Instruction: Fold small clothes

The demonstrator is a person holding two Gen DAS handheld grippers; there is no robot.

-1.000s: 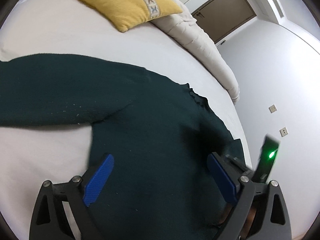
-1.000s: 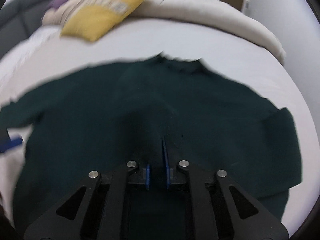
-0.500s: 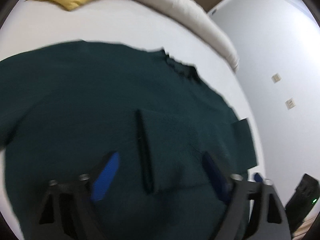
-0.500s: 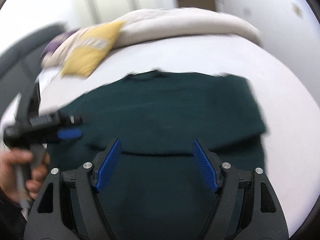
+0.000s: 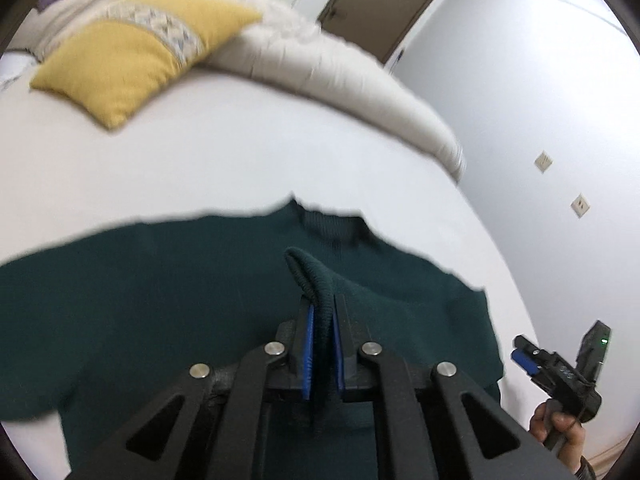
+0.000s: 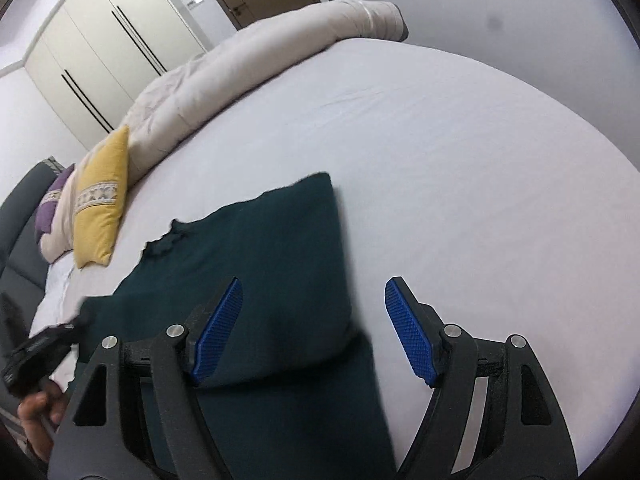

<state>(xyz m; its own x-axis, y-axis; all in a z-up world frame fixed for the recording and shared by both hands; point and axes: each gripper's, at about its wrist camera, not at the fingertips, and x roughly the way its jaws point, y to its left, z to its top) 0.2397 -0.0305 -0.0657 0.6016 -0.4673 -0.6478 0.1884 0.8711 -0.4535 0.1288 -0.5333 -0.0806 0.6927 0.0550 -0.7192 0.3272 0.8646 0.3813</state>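
A dark green knit sweater (image 5: 160, 300) lies flat on the white bed (image 5: 240, 168), collar toward the far side. My left gripper (image 5: 321, 320) is shut on the ribbed cuff of a sleeve (image 5: 310, 276) folded over the sweater's body. In the right wrist view the sweater (image 6: 280, 264) shows a folded right side. My right gripper (image 6: 314, 332) is open and empty, low over the sweater's right edge, its left pad over the cloth and its right pad over bare sheet. The right gripper also shows in the left wrist view (image 5: 524, 362).
A yellow cushion (image 5: 132, 48) and a rolled beige duvet (image 5: 340, 76) lie along the far side of the bed. A purple cushion (image 6: 48, 208) sits by the dark headboard (image 6: 16, 240). A wall with sockets (image 5: 580, 205) stands to the right, wardrobes (image 6: 112, 52) behind.
My left gripper went from open over the sweater to shut on the sleeve cuff. My right gripper opened, let go of the cloth and moved to the sweater's right edge.
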